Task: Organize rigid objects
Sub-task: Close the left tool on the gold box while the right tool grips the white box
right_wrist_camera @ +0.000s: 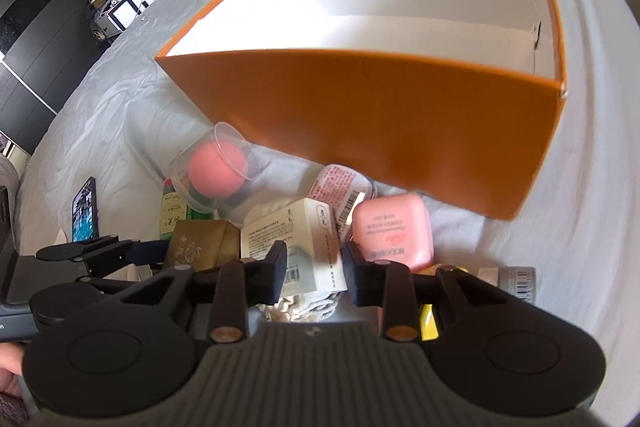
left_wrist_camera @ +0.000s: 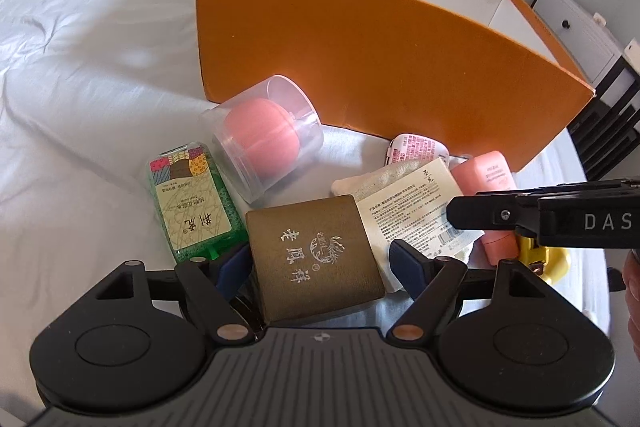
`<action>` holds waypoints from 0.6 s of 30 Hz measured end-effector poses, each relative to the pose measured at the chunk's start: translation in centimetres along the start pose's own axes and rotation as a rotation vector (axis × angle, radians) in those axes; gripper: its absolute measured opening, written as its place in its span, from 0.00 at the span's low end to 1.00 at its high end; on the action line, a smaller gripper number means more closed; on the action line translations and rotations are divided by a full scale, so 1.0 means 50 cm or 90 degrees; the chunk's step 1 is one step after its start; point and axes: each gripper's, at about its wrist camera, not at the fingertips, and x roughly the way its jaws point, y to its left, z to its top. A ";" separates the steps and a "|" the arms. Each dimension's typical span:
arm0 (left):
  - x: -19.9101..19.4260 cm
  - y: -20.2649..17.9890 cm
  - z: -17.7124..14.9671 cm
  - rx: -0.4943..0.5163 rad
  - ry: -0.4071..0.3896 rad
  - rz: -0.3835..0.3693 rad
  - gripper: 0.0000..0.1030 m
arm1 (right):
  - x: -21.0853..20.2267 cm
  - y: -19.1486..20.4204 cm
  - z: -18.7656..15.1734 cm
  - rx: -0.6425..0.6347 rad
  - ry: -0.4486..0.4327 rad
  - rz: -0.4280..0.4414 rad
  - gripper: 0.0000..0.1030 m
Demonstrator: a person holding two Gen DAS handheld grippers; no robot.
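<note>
Your left gripper point(left_wrist_camera: 320, 263) straddles the brown box point(left_wrist_camera: 316, 259), jaws spread, its print running lengthwise. Your right gripper point(right_wrist_camera: 316, 267) pinches the white carton point(right_wrist_camera: 296, 243), near the orange box point(right_wrist_camera: 360, 107).

Brown box point(left_wrist_camera: 316, 259), cream box point(right_wrist_camera: 296, 247) flat beside orange box point(left_wrist_camera: 380, 67).

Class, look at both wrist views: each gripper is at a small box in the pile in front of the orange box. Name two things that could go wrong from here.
1. The left gripper straddles the brown box with jaws wide; the green bottle lies close beside one finger and may get nudged when they close.
2. The right gripper seems to pinch the white carton, which rests on a crumpled cloth; lifting may drag the cloth or shift the pink case.
</note>
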 end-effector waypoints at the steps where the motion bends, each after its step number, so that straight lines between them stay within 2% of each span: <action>1: 0.003 -0.003 0.002 0.007 0.002 0.004 0.88 | 0.007 -0.002 -0.001 0.004 0.005 0.002 0.30; 6: 0.011 0.000 0.013 -0.002 0.020 0.005 0.86 | 0.031 0.009 -0.003 -0.026 -0.002 0.000 0.40; 8: 0.010 0.002 0.015 -0.003 0.028 0.013 0.81 | 0.039 0.016 -0.001 -0.033 -0.001 -0.001 0.45; 11: 0.005 -0.002 0.015 0.009 0.031 0.028 0.80 | 0.047 0.027 0.001 -0.035 0.006 -0.010 0.50; 14: 0.002 -0.002 0.014 0.011 0.028 0.033 0.79 | 0.038 0.034 0.001 -0.026 0.018 -0.016 0.39; 16: 0.000 0.005 0.011 0.004 0.026 0.025 0.77 | 0.018 0.029 -0.001 -0.003 0.016 0.004 0.32; 18: 0.000 0.011 0.010 0.000 0.024 0.019 0.75 | 0.000 0.021 -0.004 0.026 0.019 0.031 0.29</action>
